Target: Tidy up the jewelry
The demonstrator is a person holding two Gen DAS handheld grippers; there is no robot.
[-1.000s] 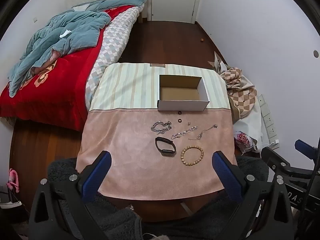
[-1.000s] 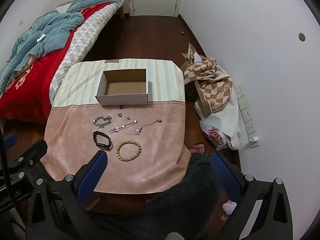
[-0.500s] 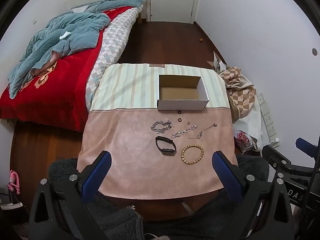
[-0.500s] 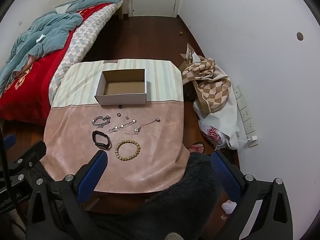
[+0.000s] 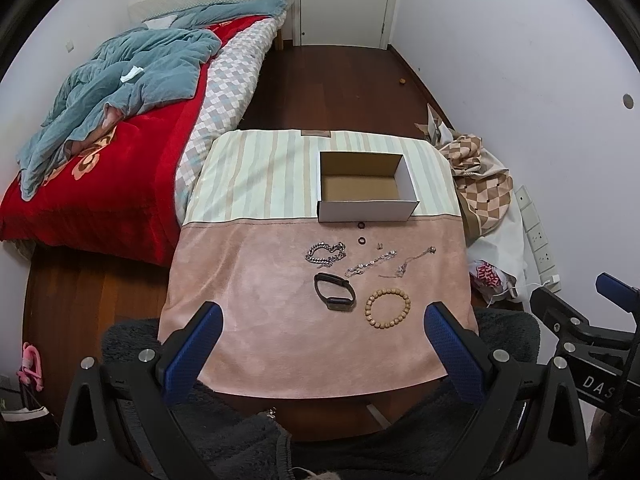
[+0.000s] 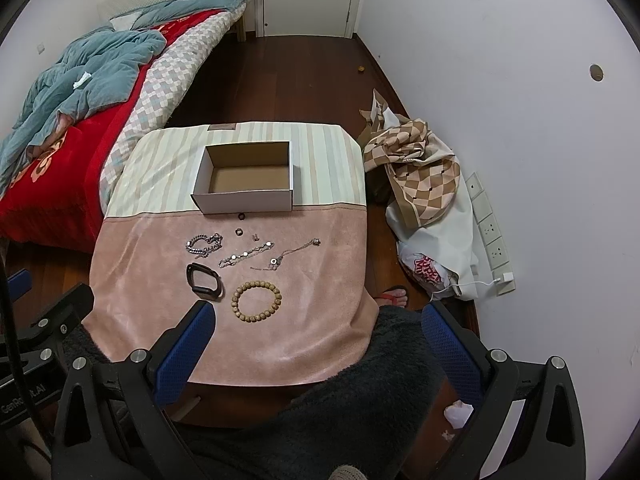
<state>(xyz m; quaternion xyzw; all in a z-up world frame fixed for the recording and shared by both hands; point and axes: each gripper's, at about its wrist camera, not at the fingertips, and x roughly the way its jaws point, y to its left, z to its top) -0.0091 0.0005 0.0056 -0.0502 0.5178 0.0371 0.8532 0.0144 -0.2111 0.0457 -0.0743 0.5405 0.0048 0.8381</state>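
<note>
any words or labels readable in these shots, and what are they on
"DAS", cut off at the frame edge: on the black body of the right gripper, seen from the left wrist.
"GenRo...t.AI", partly hidden: on the left gripper.
Red print on the plastic bag on the floor: too crumpled to read.

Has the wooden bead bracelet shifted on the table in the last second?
No. The wooden bead bracelet still lies right of the black band, in front of the cardboard box.
</note>
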